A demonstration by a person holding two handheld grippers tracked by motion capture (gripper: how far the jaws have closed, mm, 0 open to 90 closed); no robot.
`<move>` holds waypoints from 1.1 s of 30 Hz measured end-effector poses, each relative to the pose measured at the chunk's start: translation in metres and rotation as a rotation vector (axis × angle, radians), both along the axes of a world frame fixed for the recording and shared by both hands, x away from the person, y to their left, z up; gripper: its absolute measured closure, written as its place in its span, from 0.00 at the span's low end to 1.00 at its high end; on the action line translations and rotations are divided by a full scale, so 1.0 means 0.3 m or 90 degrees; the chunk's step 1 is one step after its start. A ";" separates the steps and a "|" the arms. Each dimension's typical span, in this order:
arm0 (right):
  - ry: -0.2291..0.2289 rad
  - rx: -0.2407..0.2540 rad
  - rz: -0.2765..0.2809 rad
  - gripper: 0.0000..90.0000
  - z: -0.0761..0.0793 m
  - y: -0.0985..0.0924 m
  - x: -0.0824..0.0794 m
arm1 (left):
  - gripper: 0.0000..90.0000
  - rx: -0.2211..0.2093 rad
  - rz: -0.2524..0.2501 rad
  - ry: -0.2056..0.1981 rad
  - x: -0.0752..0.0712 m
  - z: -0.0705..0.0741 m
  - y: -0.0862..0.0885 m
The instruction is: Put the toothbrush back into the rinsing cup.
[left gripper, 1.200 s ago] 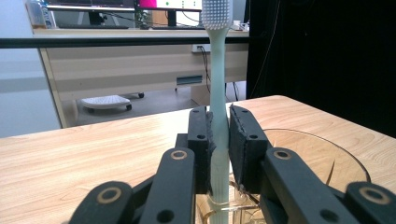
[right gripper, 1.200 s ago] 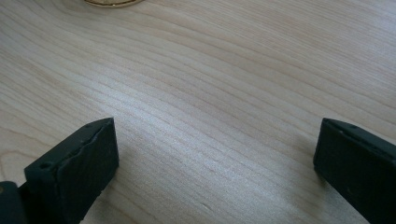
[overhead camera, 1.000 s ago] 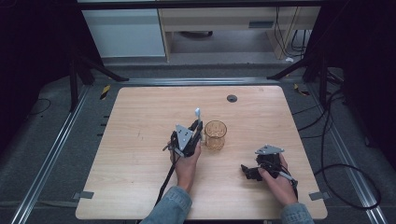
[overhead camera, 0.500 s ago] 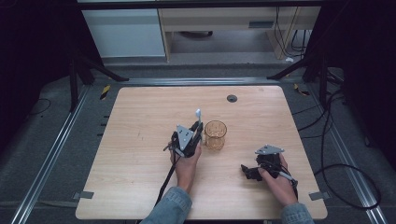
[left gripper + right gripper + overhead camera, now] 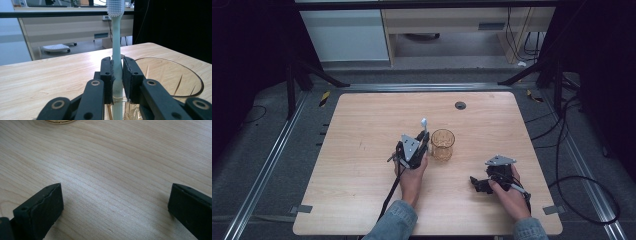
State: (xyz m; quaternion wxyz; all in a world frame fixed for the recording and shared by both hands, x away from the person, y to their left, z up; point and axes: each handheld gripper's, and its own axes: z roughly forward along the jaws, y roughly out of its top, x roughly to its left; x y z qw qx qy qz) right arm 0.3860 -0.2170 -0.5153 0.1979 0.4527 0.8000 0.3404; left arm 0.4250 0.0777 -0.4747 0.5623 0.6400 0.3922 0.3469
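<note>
A pale green toothbrush [image 5: 424,125] with white bristles stands upright in my left gripper [image 5: 424,141], just left of an amber glass cup [image 5: 442,145] at the table's middle. In the left gripper view the two black pads [image 5: 108,75] press on the toothbrush handle [image 5: 116,40], bristles at the top, and the cup's rim [image 5: 175,75] lies to the right. My right gripper [image 5: 476,184] rests low over the wood at the front right, well apart from the cup. In the right gripper view my right gripper [image 5: 116,200] stands wide open over bare wood.
The wooden table [image 5: 362,125] has a small black round cap [image 5: 460,105] near its far edge. Metal rails run along both sides, and cables [image 5: 572,165] lie on the floor at the right. A white cabinet [image 5: 342,35] stands behind.
</note>
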 end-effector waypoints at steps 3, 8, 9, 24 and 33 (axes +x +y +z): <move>0.000 0.000 0.000 0.00 0.000 0.000 0.000 | 0.87 0.002 0.000 -0.001 -0.001 0.002 0.002; 0.000 0.000 0.000 0.00 0.000 0.000 0.000 | 0.84 -0.001 0.002 -0.001 -0.004 0.006 0.004; 0.000 0.000 0.000 0.00 0.000 0.000 0.000 | 0.84 0.003 0.000 -0.001 -0.005 0.008 0.004; 0.000 0.001 -0.001 0.00 0.000 0.000 0.000 | 0.54 0.009 -0.003 0.026 -0.026 0.046 0.030; 0.000 0.001 -0.001 0.00 0.000 0.000 0.000 | 0.43 0.028 -0.042 0.081 -0.028 0.068 0.059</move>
